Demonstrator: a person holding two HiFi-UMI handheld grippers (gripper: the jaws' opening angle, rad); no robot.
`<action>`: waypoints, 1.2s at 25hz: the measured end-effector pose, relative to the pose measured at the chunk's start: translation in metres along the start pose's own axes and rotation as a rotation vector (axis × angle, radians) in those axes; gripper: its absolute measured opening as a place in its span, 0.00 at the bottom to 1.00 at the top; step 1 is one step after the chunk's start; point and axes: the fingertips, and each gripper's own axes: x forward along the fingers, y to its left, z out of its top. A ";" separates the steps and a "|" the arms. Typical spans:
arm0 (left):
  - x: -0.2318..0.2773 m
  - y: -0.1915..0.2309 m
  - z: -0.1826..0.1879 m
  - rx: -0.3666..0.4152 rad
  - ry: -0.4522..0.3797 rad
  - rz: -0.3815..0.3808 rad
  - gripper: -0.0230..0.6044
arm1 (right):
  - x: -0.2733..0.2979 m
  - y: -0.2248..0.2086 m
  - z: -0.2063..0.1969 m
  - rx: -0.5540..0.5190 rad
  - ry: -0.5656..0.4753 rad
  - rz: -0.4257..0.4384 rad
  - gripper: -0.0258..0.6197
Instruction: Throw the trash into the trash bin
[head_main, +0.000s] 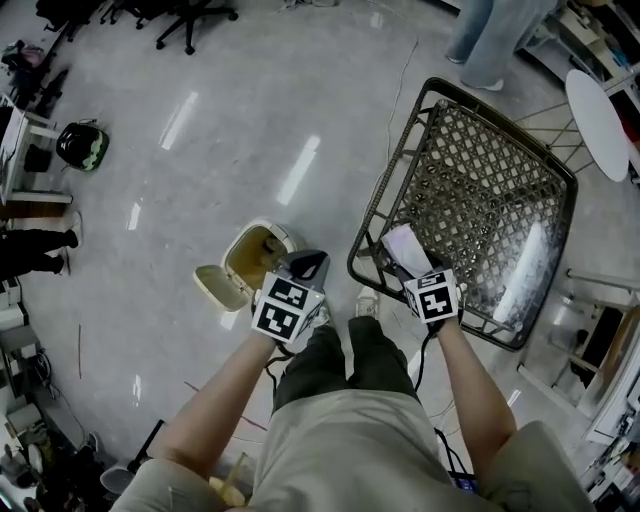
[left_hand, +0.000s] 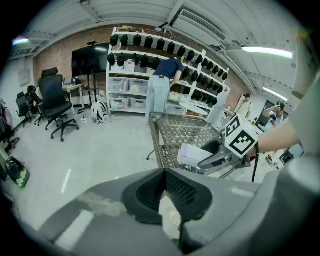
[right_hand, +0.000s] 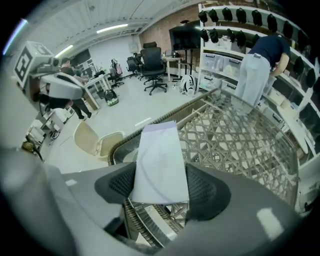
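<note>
Trash not yet binned: right claw (right_hand: 160, 189) pinches the white paper (right_hand: 159, 162) at the wire cart's (head_main: 390, 170) near rim; left claw (left_hand: 164, 176), pressed together and empty, hangs just beside the open trash bin (head_main: 250, 262).

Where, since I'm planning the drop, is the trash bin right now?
In the head view the trash bin stands open on the floor at centre left, just ahead of the left gripper and left of the wire cart.

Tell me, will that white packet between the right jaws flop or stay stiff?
Probably fairly stiff: the white packet juts straight out of the right gripper without sagging. It looks flat and thin, so likely light. Its smooth faces might slip.
</note>
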 end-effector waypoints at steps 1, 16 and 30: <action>-0.005 0.003 0.003 0.000 -0.008 0.006 0.04 | -0.006 0.001 0.008 -0.002 -0.014 0.000 0.52; -0.117 0.069 0.024 -0.081 -0.164 0.177 0.04 | -0.084 0.077 0.150 -0.230 -0.200 0.041 0.52; -0.212 0.166 -0.093 -0.363 -0.176 0.427 0.04 | -0.025 0.243 0.216 -0.495 -0.169 0.274 0.52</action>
